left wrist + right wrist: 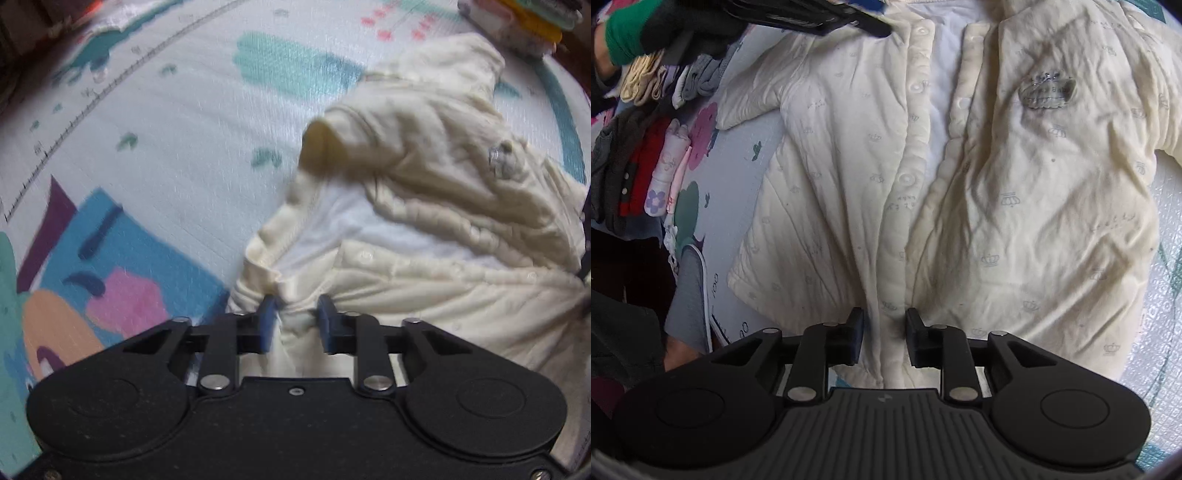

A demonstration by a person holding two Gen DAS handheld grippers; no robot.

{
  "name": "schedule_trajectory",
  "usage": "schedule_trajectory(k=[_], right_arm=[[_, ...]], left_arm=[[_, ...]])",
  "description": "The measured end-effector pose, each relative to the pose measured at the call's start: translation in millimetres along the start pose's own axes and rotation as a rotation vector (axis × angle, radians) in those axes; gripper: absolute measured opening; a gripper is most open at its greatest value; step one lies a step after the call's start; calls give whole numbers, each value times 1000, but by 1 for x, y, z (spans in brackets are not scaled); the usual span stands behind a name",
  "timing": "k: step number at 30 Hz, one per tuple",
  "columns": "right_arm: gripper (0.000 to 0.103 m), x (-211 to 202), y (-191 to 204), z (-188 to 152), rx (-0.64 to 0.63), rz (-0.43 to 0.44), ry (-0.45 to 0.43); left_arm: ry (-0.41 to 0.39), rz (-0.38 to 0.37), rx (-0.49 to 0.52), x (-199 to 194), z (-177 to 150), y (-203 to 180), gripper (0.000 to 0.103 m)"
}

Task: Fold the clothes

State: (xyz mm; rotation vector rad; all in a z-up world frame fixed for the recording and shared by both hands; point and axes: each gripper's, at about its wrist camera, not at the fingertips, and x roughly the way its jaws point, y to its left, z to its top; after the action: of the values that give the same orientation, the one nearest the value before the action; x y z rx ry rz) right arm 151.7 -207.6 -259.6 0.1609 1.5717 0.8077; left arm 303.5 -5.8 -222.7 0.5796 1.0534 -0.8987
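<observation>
Two grippers worked one cream jacket (1015, 184), which lay spread front-up on the play mat (166, 129). The left gripper (297, 314) clenched bunched fabric at the collar end, presumably to keep the garment taut. The right gripper (884, 332) stood released, jaws straddling the hem's button placket without pressing, likely to let it settle flat before folding.

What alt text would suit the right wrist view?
A cream jacket lies open, front up, on a patterned mat, with the right hand-held gripper low over its hem, fingers astride the button edge. Folded clothes sit at left; the left hand-held gripper reaches the collar.
</observation>
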Motion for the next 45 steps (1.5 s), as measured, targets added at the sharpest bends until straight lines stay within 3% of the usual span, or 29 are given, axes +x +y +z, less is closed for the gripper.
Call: schedule_trajectory(k=[3,5,8,12,13,14,18,20,22,24,26,28,32,33,34,36,37,39,43,45], right_arm=[[20,-10,3,0,-21,50,-34],[20,-12,2,2,-26,36,-48],[23,-1,-3,6,-33,-61,-20],[43,4,7,6,-82,-79,-8],[44,4,10,4,-100,-81,-9],[45,3,12,2,-106,-82,-12],[44,4,8,-1,-60,-38,-43],[34,1,1,-4,-39,-15,-52],[29,2,0,-5,-28,4,-48],[29,3,0,-6,-19,19,-45],[28,4,1,-6,-22,6,-44],[28,5,5,-4,-35,-2,-46],[28,7,8,0,-54,-1,-41],[28,10,10,2,-54,0,-39],[28,12,11,3,-55,2,-36],[26,17,16,6,-86,-34,-13],[23,19,18,7,-101,-54,-2],[22,18,16,8,-87,-55,-6],[24,18,14,5,-85,-47,-12],[23,20,14,6,-78,-46,-10]], left_arm=[[-194,-33,37,-36,1,5,8],[-182,42,4,-30,-1,14,9],[-72,120,-5,-2,-5,17,18],[-71,177,38,-17,-4,8,34],[-76,194,57,-26,-5,6,34],[-87,183,73,-38,-7,3,34],[-117,-104,118,-79,-33,-29,34],[-80,-178,172,-78,-54,-62,34],[2,-226,224,-66,-82,-94,34],[171,-231,342,-44,-117,-125,34],[152,-188,459,-47,-140,-140,34],[181,-196,383,-48,-140,-131,34],[33,-144,306,-63,-131,-123,35],[-2,-137,280,-65,-129,-121,41],[7,-150,251,-61,-127,-119,45],[183,-178,246,-39,-130,-117,46],[180,-173,258,-40,-128,-115,47],[112,-158,269,-51,-120,-110,44],[-71,-111,121,-61,-105,-81,44],[-13,-61,83,-43,-103,-68,45]])
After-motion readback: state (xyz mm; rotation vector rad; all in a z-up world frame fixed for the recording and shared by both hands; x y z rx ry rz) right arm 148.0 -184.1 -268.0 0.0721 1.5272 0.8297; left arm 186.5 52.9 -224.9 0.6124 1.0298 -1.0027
